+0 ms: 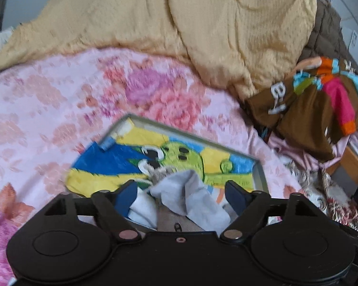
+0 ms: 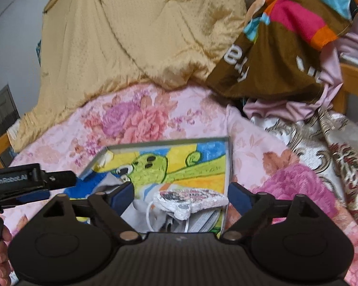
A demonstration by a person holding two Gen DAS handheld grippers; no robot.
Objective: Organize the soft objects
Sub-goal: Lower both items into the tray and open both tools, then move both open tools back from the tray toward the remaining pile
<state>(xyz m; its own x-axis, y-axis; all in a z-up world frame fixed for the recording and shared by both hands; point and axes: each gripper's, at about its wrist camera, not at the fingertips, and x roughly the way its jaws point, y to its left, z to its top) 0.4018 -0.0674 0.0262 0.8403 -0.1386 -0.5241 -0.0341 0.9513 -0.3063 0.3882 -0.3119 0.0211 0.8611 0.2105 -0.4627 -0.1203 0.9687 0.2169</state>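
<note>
1. Lettering "GenRobot.AI" is readable on the left gripper (image 2: 59, 178) at 9 o'clock in the right wrist view; its jaws stand spread, pinching nothing.
2. Tray (image 2: 228, 166) at 6 o'clock on the pink floral bedspread (image 2: 131, 119) holds a cartoon towel (image 2: 155, 164), grey cloth (image 1: 191, 190) and a sequined pouch (image 2: 191, 196).
3. Right gripper (image 2: 181, 194) is spread above the pouch, apart from it.
4. Brown striped garment (image 2: 274, 66) at 2 o'clock bears white letters, only partly legible.

A bedroom in a home, from what I see.

I look onto a bed (image 2: 183, 119) with a pink floral cover, a rumpled yellow quilt (image 1: 202, 23) heaped behind, colourful clothes (image 2: 286, 35) piled beside it, and a wooden bed frame (image 2: 353, 76).
</note>
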